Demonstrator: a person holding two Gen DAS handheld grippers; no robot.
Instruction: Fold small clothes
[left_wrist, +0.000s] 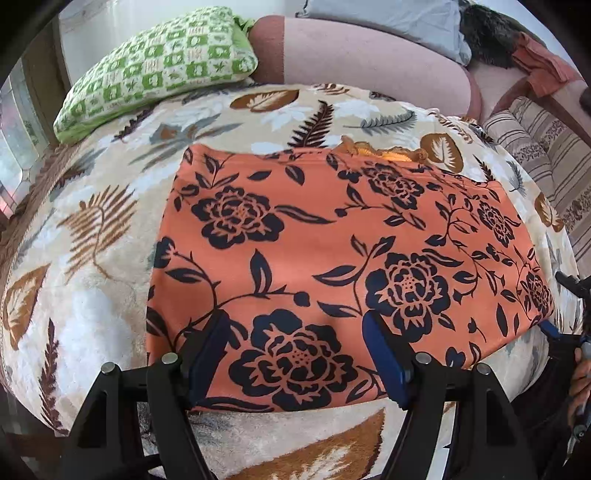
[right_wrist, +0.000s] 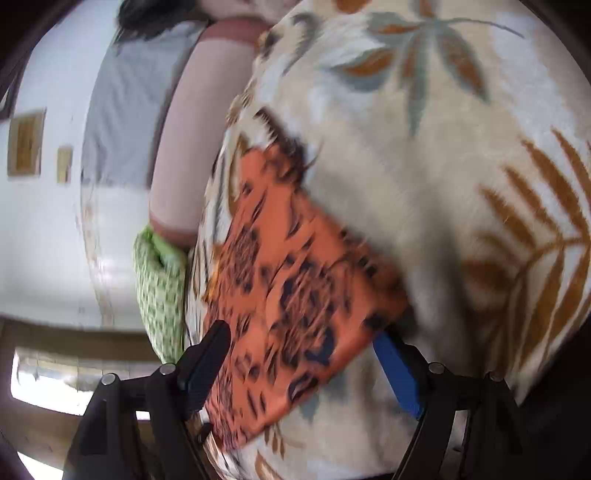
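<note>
An orange garment (left_wrist: 314, 251) with black flowers lies flat on a leaf-patterned blanket (left_wrist: 92, 258). My left gripper (left_wrist: 295, 328) is open, its blue-padded fingers (left_wrist: 384, 350) spread just above the garment's near edge. My right gripper (right_wrist: 303, 336) is open and tilted, straddling the garment's (right_wrist: 295, 288) corner; this view is blurred. One right finger (right_wrist: 399, 373) sits at the corner's edge. The right gripper also shows at the garment's right corner in the left wrist view (left_wrist: 554, 328).
A green checked pillow (left_wrist: 155, 66) lies at the back left. A pink bolster (left_wrist: 369, 55) and grey pillow (left_wrist: 388, 18) run along the back. A striped cushion (left_wrist: 546, 147) sits at the right. A window (left_wrist: 14, 140) is at the left.
</note>
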